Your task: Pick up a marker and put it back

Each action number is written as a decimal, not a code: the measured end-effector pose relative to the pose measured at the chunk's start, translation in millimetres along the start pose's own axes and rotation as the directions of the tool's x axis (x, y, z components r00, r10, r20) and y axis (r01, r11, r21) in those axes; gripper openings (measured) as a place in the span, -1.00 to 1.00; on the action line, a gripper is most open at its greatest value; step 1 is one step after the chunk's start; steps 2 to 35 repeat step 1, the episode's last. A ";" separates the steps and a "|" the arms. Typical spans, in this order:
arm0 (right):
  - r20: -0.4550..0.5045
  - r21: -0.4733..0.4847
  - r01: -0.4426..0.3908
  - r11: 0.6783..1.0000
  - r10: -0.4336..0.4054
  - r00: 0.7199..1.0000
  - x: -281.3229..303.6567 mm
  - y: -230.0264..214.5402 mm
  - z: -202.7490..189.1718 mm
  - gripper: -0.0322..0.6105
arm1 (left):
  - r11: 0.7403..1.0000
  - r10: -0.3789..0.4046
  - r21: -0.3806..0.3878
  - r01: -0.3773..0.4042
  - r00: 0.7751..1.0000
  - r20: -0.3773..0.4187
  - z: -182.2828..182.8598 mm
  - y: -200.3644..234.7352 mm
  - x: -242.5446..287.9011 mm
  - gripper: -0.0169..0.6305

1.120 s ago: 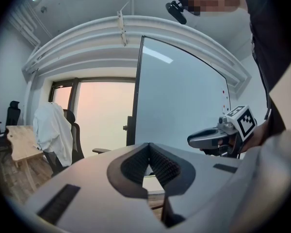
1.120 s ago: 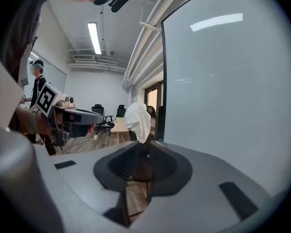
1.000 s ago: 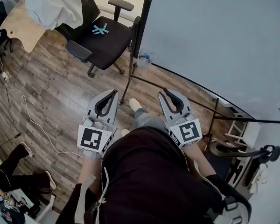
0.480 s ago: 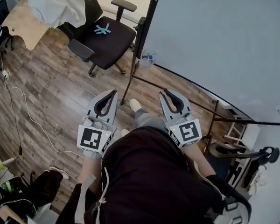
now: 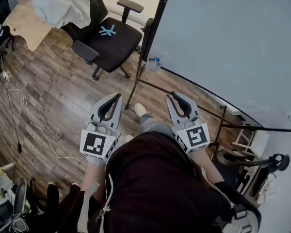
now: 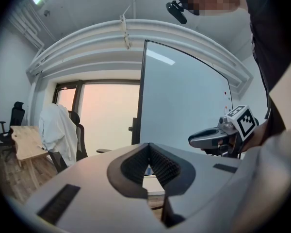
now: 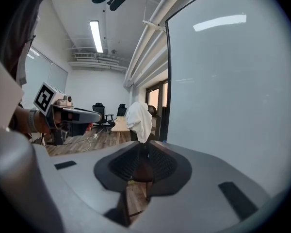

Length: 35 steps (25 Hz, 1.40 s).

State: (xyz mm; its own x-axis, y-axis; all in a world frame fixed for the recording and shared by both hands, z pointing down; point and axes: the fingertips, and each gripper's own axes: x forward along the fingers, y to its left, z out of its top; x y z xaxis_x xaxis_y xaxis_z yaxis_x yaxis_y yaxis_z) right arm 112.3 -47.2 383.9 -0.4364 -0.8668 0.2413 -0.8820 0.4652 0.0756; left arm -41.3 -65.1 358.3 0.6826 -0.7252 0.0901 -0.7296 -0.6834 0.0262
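The left claw [image 5: 119, 95] and the right claw [image 5: 173, 94] are both closed tip to tip and hold nothing. They are side by side in front of the person's body. I cannot make out a marker in any view. The whiteboard [image 5: 233, 42] stands near the right claw. A small clear bottle [image 5: 153, 62] is at its lower left corner, but I cannot tell what is in it. An office chair [image 5: 106, 40] stands further away on the wooden floor [image 5: 53, 96].

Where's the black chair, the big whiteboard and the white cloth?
black chair [image 5: 117, 47], head view, on its seat.
whiteboard [image 5: 233, 42], head view, on its bare face.
white cloth [image 5: 60, 4], head view, on its middle.
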 end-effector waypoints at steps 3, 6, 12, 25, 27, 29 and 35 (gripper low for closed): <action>-0.002 0.000 0.002 1.000 -0.002 1.000 -0.2 -0.1 0.2 -0.68 | 1.000 0.001 0.000 -0.001 1.000 0.000 -0.1 -0.3 -0.4 -0.93; -0.002 0.000 0.002 1.000 -0.002 1.000 -0.2 -0.1 0.2 -0.68 | 1.000 0.001 0.000 -0.001 1.000 0.000 -0.1 -0.3 -0.4 -0.93; -0.002 0.000 0.002 1.000 -0.002 1.000 -0.2 -0.1 0.2 -0.68 | 1.000 0.001 0.000 -0.001 1.000 0.000 -0.1 -0.3 -0.4 -0.93; -0.002 0.000 0.002 1.000 -0.002 1.000 -0.2 -0.1 0.2 -0.68 | 1.000 0.001 0.000 -0.001 1.000 0.000 -0.1 -0.3 -0.4 -0.93; -0.002 0.000 0.002 1.000 -0.002 1.000 -0.2 -0.1 0.2 -0.68 | 1.000 0.001 0.000 -0.001 1.000 0.000 -0.1 -0.3 -0.4 -0.93; -0.002 0.000 0.002 1.000 -0.002 1.000 -0.2 -0.1 0.2 -0.68 | 1.000 0.001 0.000 -0.001 1.000 0.000 -0.1 -0.3 -0.4 -0.93; -0.002 0.000 0.002 1.000 -0.002 1.000 -0.2 -0.1 0.2 -0.68 | 1.000 0.001 0.000 -0.001 1.000 0.000 -0.1 -0.3 -0.4 -0.93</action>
